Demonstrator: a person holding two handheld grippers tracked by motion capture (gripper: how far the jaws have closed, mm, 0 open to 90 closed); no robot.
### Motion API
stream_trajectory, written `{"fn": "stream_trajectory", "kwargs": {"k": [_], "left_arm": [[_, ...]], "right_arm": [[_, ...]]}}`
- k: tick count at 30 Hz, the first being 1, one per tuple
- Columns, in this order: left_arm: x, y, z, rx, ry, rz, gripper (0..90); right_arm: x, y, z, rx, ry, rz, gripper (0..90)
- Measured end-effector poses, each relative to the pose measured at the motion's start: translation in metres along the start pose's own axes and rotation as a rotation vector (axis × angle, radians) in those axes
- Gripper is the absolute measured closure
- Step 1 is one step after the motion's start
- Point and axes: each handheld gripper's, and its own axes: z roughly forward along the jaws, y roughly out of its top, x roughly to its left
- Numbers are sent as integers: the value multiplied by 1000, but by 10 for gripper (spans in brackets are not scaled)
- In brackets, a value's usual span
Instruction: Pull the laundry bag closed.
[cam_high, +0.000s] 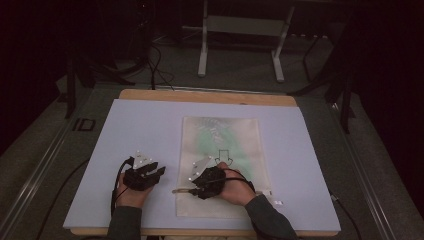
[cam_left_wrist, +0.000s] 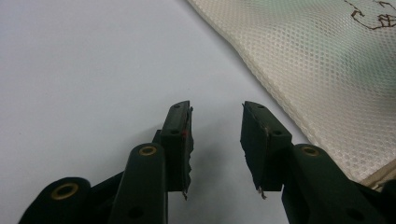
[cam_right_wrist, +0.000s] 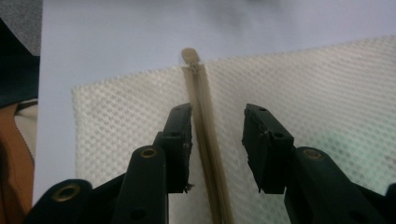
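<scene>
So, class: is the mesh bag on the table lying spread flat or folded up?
Spread flat. The mesh bag lies as one full rectangle on the table, its edges straight and its zipper strip running level across it.

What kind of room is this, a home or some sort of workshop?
Probably a lab or recording workspace, not a home: a pale blue board on a wooden table, a metal-legged grey stand behind it, black cables on the carpeted floor, and dark surroundings.

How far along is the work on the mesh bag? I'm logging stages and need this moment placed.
Early. Done: the mesh bag lies flat on the table. In hand: the right gripper stands over the bag's zipper strip, jaws apart on either side, not yet pinching it. Left: gripping the strip and working it; the left gripper waits open beside the bag.
</scene>
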Motion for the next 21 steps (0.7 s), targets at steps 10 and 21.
{"fn": "stream_trajectory", "kwargs": {"k": [10, 21], "left_arm": [[0, 0, 1, 4, 0, 3, 621], [0, 0, 1, 5, 1, 1, 619]], "right_arm": [[5, 14, 13, 6, 15, -22, 626], [9, 24, 32, 3, 24, -11, 617]]}}
